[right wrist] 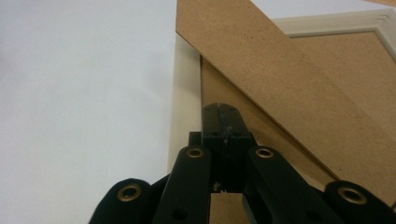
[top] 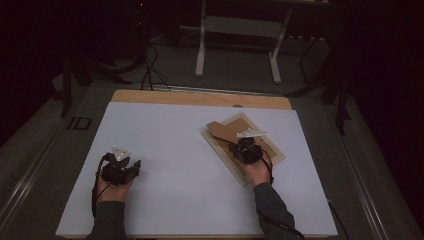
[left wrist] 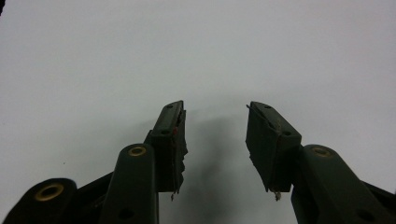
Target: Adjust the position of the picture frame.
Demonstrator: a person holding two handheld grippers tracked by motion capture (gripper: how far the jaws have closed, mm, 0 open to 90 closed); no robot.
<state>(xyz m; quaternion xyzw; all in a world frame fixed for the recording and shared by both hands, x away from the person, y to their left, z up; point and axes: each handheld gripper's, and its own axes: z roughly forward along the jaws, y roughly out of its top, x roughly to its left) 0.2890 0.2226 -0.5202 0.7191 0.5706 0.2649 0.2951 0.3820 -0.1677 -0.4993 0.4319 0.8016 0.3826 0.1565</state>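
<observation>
Both jaws of the right tool [right wrist: 223, 122] meet, empty, over the frame's brown backing board [right wrist: 299, 93]; left tool [left wrist: 215, 140] half-open, empty.

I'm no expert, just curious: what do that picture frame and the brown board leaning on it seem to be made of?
The picture frame looks like wood painted cream, matte: its border is pale, smooth and mitred at the corner. The brown board looks like pressed fibreboard or hardboard: an even tan, speckled, without grain, dull and thin at the edge. The backing panel inside the frame appears to be the same stuff.
</observation>
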